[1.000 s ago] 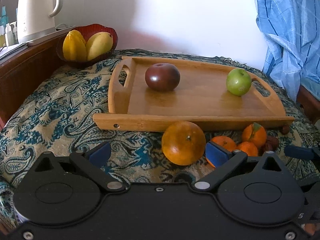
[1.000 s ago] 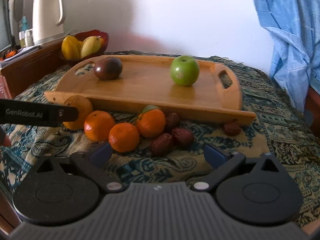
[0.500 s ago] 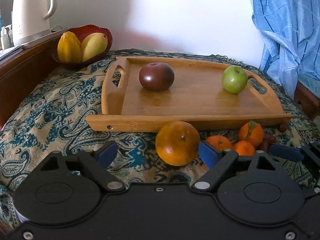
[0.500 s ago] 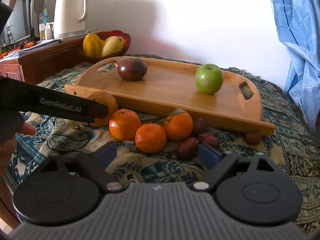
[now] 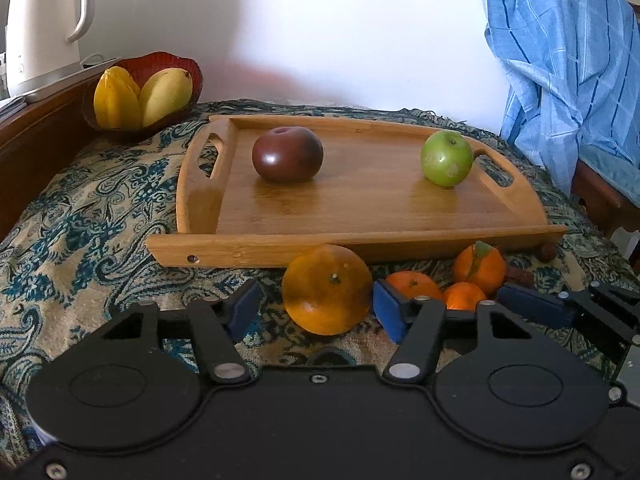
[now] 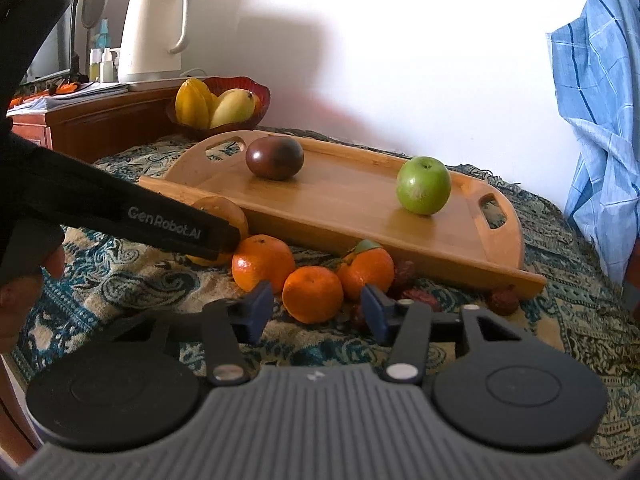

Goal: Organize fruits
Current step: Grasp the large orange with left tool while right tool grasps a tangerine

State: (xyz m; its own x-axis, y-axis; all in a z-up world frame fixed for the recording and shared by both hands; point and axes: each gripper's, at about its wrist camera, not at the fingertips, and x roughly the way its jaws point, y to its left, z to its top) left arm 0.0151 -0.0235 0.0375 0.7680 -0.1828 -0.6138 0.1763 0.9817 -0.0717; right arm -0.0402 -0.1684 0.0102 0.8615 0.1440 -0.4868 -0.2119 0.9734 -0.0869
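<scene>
A large orange (image 5: 326,290) lies on the patterned cloth just before the wooden tray (image 5: 360,249). My left gripper (image 5: 317,310) straddles it with closing jaws; the right pad (image 5: 390,312) is at its skin, while the left pad stands a little off. In the right wrist view my right gripper (image 6: 317,312) is closing around a small tangerine (image 6: 313,294), with gaps on both sides. Two more tangerines (image 6: 262,262) (image 6: 368,266) flank it. A dark red apple (image 5: 287,154) and a green apple (image 5: 447,158) sit on the tray.
Several dark red dates (image 6: 504,300) lie by the tray's front right corner. A red bowl of yellow fruit (image 5: 140,92) and a white kettle (image 5: 44,28) stand at the back left, on and beside a wooden cabinet (image 5: 32,140). Blue cloth (image 5: 568,60) hangs at the right.
Both grippers' jaws have narrowed from wide open. The left pair has drawn in around the large orange. The right gripper has shifted sideways so that a small tangerine now lies between its pads.
</scene>
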